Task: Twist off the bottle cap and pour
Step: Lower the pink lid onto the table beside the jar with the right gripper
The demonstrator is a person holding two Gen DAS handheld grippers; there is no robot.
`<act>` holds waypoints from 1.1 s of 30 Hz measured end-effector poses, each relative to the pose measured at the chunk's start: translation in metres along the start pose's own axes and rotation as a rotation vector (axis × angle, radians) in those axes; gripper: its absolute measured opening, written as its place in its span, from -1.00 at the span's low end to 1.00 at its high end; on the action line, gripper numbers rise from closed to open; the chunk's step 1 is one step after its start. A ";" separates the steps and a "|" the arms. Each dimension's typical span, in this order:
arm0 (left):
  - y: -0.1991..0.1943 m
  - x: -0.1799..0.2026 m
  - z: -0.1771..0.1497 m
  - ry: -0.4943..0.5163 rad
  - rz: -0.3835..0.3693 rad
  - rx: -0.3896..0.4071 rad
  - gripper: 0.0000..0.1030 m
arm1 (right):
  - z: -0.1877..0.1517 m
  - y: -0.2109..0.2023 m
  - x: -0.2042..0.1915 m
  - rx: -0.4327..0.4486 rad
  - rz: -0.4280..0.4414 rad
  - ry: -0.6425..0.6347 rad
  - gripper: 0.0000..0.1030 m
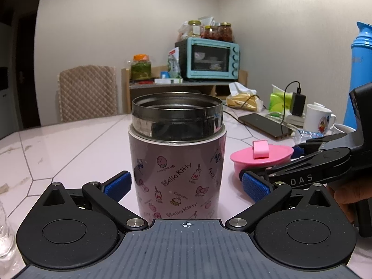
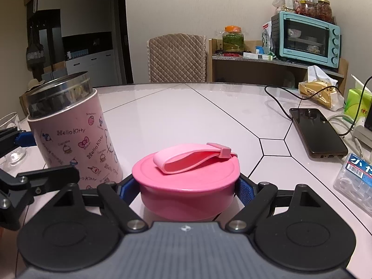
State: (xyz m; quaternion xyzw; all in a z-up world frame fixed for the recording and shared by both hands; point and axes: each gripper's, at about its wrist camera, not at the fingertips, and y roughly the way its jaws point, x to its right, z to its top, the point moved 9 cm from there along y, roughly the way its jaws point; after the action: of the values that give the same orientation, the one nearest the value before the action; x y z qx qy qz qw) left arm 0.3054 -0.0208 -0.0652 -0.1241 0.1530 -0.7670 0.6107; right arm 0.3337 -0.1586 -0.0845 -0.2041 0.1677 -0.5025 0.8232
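Observation:
A pink Hello Kitty flask (image 1: 177, 174) stands upright on the table with its steel mouth uncovered; it also shows in the right wrist view (image 2: 74, 137). My left gripper (image 1: 186, 187) is open, its blue pads on either side of the flask with a gap on the right side. The pink cap (image 2: 186, 179) with a strap handle rests on the table to the right of the flask, also seen in the left wrist view (image 1: 261, 157). My right gripper (image 2: 187, 189) has its blue pads against the cap's sides.
A clear glass (image 1: 4, 232) stands at the left edge, also in the right wrist view (image 2: 11, 137). A phone (image 2: 317, 132) on a cable, a white mug (image 1: 318, 118), a blue bottle (image 1: 360, 69), tissue packs and a plastic box (image 2: 355, 179) crowd the right side.

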 end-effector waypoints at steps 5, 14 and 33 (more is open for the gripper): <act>0.001 0.000 -0.001 0.001 -0.005 -0.010 1.00 | -0.001 0.002 0.000 -0.011 0.001 -0.005 0.66; 0.003 0.001 -0.002 0.005 -0.009 -0.024 1.00 | -0.004 0.003 -0.002 -0.031 -0.007 -0.019 0.66; 0.006 -0.002 0.001 0.007 -0.010 -0.033 1.00 | -0.009 0.005 -0.001 -0.065 -0.016 -0.036 0.73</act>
State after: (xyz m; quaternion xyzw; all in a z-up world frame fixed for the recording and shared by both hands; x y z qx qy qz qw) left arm 0.3113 -0.0205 -0.0670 -0.1322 0.1674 -0.7678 0.6042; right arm 0.3326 -0.1571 -0.0942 -0.2410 0.1677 -0.4995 0.8151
